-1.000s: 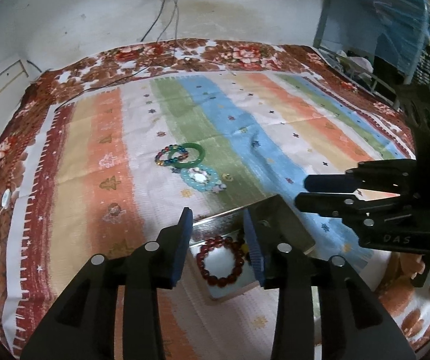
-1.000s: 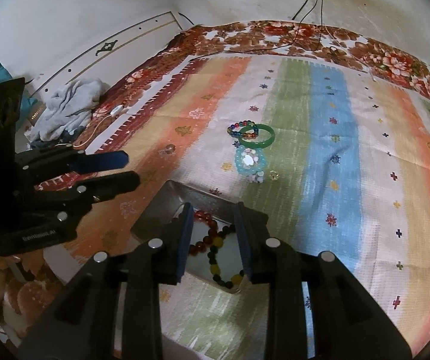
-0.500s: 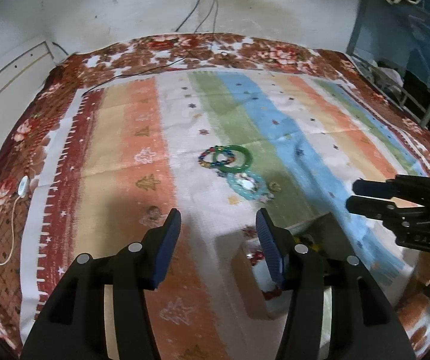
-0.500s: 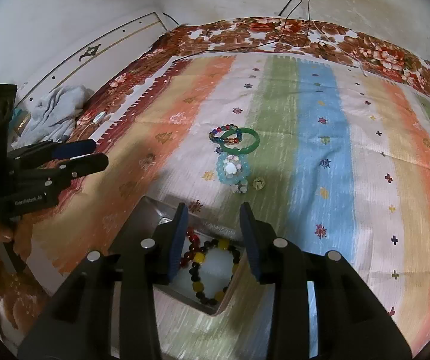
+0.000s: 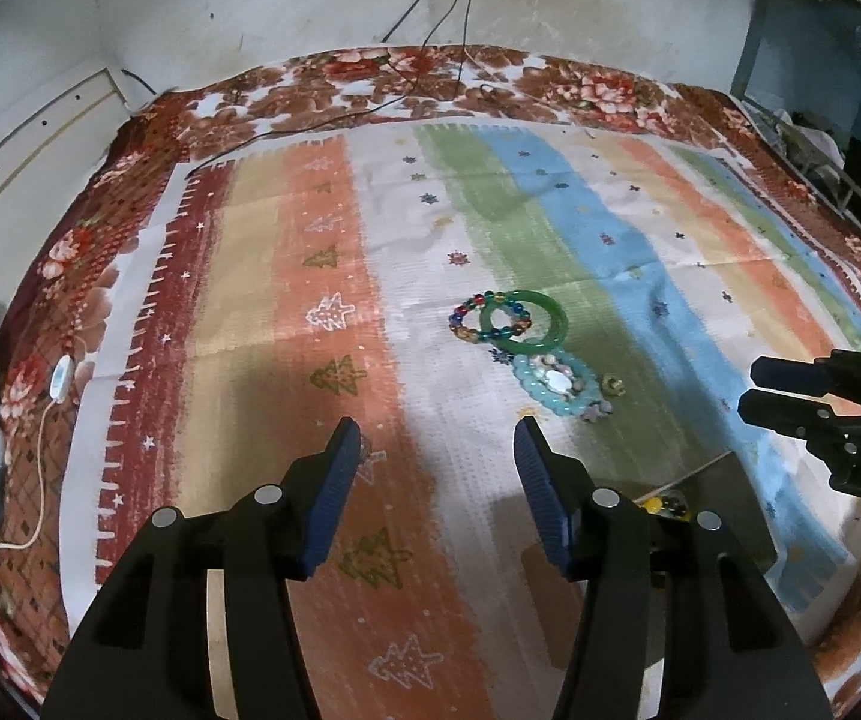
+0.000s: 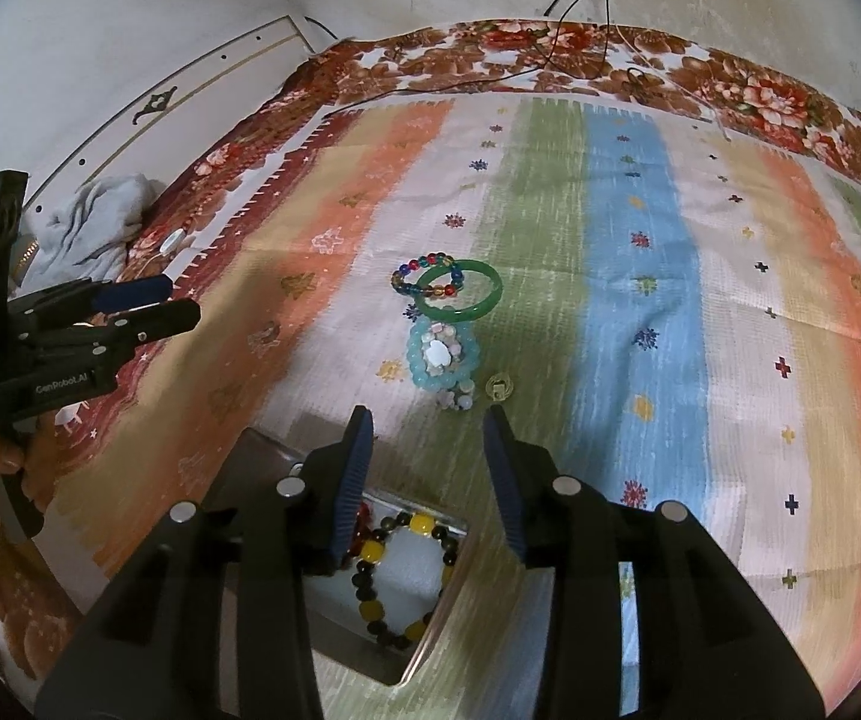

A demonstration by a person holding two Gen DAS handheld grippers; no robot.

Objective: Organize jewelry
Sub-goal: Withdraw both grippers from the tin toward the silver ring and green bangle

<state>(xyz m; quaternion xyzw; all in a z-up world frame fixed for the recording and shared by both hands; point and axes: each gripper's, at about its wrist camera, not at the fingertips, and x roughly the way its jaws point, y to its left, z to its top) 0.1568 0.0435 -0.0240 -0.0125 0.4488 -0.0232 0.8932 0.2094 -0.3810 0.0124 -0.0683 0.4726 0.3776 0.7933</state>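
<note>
My right tool (image 6: 427,474) hangs over the bed's striped cloth (image 6: 640,300), jaws partly apart and just opened further, nothing between them. The left tool (image 5: 436,480) is wider, also just opened and empty. The loose pile lies at twelve o'clock from the right tool, close ahead: aqua bead bracelet (image 6: 443,355) nearest, green bangle (image 6: 460,294) beyond it overlapping the multicoloured bead bracelet (image 6: 427,276). The bangle lies flat, its long axis running nine to three. The tray (image 6: 394,624) of beads sits under my right tool, so that hand is nearer.

Green bangle (image 6: 460,295), aqua bracelet (image 6: 443,358) (striped cloth (image 6: 640,300)).
</note>
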